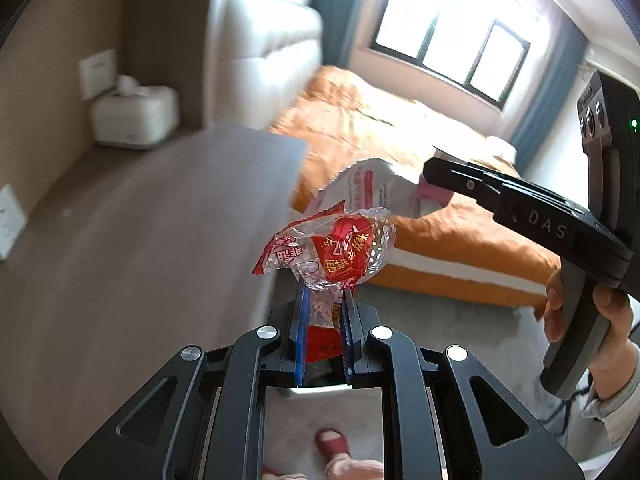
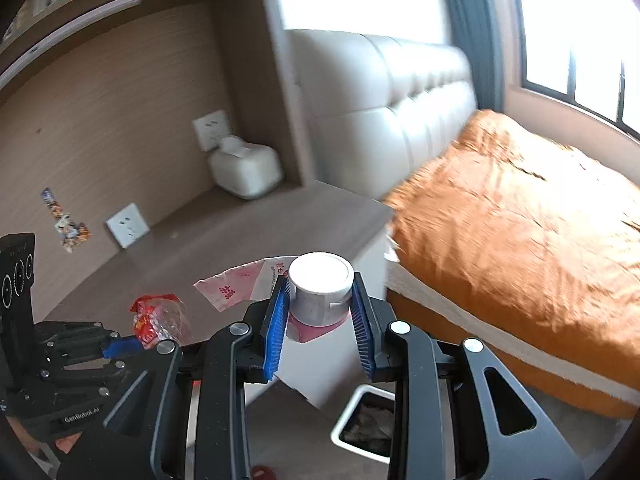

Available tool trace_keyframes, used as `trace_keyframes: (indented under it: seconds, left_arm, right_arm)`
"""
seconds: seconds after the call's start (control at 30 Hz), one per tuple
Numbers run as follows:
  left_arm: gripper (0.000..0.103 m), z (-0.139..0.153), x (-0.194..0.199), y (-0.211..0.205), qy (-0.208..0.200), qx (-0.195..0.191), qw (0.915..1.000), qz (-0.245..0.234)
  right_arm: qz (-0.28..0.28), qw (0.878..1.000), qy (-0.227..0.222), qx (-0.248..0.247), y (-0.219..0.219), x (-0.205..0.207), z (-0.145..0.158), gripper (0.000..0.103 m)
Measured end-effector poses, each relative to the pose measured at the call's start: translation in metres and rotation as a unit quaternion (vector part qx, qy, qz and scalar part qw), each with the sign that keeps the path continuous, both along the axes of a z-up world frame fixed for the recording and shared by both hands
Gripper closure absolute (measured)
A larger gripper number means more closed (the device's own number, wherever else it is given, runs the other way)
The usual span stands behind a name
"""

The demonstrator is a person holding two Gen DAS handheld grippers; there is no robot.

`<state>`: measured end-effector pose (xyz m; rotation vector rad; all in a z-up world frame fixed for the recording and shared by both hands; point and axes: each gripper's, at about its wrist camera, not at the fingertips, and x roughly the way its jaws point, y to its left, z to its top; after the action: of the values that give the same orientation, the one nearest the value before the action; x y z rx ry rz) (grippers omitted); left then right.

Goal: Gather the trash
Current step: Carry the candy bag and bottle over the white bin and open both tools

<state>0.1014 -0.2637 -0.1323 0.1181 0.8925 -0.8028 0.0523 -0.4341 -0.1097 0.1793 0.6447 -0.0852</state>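
Observation:
My left gripper (image 1: 325, 294) is shut on a crumpled red and clear plastic wrapper (image 1: 332, 248), which sticks up from between the blue pads. In the right wrist view the same wrapper (image 2: 160, 320) shows at lower left in the left gripper (image 2: 130, 345). My right gripper (image 2: 320, 282) is shut on a white and pink pouch (image 2: 236, 288), its pads gripping the neck under the wide white cap (image 2: 321, 274). From the left wrist view, the right gripper (image 1: 434, 174) holds the pouch (image 1: 372, 192) in the air over the bed's edge.
A white-rimmed trash bin (image 2: 344, 412) stands on the floor below the right gripper. A grey-brown nightstand top (image 2: 224, 240) carries a white tissue box (image 2: 246, 172). A bed with an orange cover (image 2: 520, 220) fills the right. A foot in a red slipper (image 1: 332, 442) is below.

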Motion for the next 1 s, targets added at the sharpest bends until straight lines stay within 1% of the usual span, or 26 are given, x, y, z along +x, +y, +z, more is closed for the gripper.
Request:
trace_keyframes:
  seconds: [0.1, 0.23, 0.4, 0.5, 0.63, 0.73, 0.87, 0.93, 1.0]
  left_arm:
    - [0.09, -0.016, -0.003, -0.029, 0.015, 0.008, 0.9995, -0.025]
    - [0.09, -0.039, -0.007, -0.058, 0.037, 0.017, 0.998, -0.049]
    - [0.09, -0.073, -0.01, -0.086, 0.062, 0.026, 0.9948, -0.076]
    - [0.09, -0.098, -0.01, -0.101, 0.078, 0.031, 0.9923, -0.091]
    - [0.09, -0.14, -0.01, -0.121, 0.105, 0.033, 0.9883, -0.105]
    - [0.09, -0.173, -0.006, -0.136, 0.115, 0.04, 0.9863, -0.112]
    - [0.09, -0.226, 0.004, -0.15, 0.133, 0.049, 0.9832, -0.115]
    - [0.089, -0.252, 0.009, -0.154, 0.141, 0.051, 0.9819, -0.116]
    - [0.089, -0.278, 0.012, -0.157, 0.146, 0.058, 0.9806, -0.116]
  right_arm:
    - [-0.016, 1.0, 0.015, 0.0, -0.018, -0.008, -0.011, 0.071]
    - [-0.036, 0.998, 0.042, -0.001, -0.04, -0.019, -0.034, 0.071]
    - [-0.054, 0.995, 0.079, 0.002, -0.059, -0.024, -0.068, 0.071]
    - [-0.062, 0.993, 0.101, 0.006, -0.069, -0.022, -0.094, 0.071]
    - [-0.065, 0.99, 0.124, 0.008, -0.08, -0.017, -0.128, 0.071]
    - [-0.068, 0.988, 0.135, 0.007, -0.084, -0.012, -0.157, 0.071]
    - [-0.069, 0.985, 0.158, 0.018, -0.092, -0.001, -0.204, 0.071]
    - [-0.064, 0.983, 0.171, 0.02, -0.092, 0.006, -0.233, 0.071]
    - [-0.06, 0.981, 0.181, 0.021, -0.091, 0.012, -0.254, 0.071]
